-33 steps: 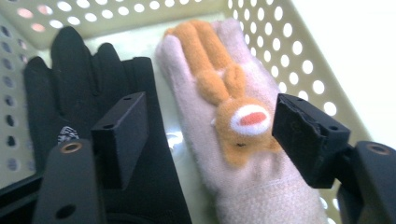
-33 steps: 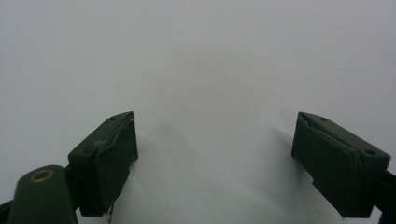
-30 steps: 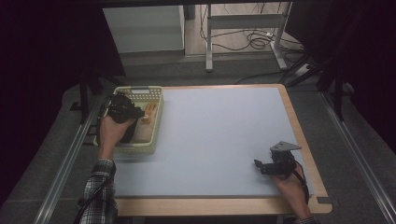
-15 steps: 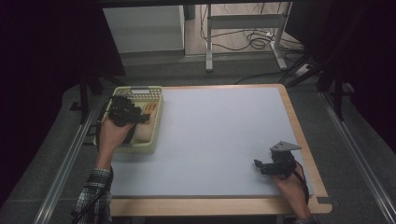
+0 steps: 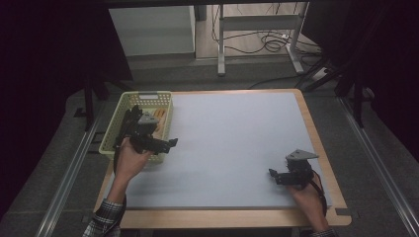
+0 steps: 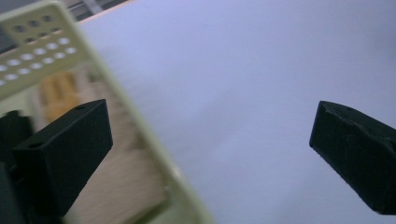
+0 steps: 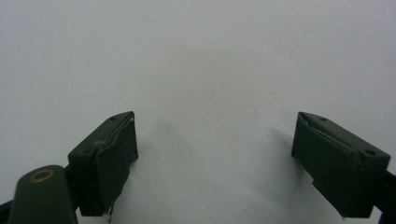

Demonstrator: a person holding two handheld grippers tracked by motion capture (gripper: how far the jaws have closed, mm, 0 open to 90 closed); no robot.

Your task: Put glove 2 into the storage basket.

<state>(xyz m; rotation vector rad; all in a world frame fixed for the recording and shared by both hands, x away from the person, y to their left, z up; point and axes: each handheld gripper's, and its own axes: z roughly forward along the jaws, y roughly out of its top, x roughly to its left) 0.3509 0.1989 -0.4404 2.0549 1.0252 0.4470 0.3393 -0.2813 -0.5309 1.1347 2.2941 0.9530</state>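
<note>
Left tool (image 5: 165, 144) sits over the near right corner of the basket (image 5: 111, 130), pointing right across the table (image 5: 232, 143). Its jaws have just been opening and now stand wide apart with nothing between them. The left gripper view puts the basket's pale green perforated wall under the left-hand jaw and bare table under the other. The basket is at the table's left edge; inside it are an orange item (image 5: 159, 116) and something tan, too blurred to tell what. Right tool (image 5: 274, 176) rests low near the table's near right corner, well apart from the basket, jaws spread wide, only bare table between them.
</note>
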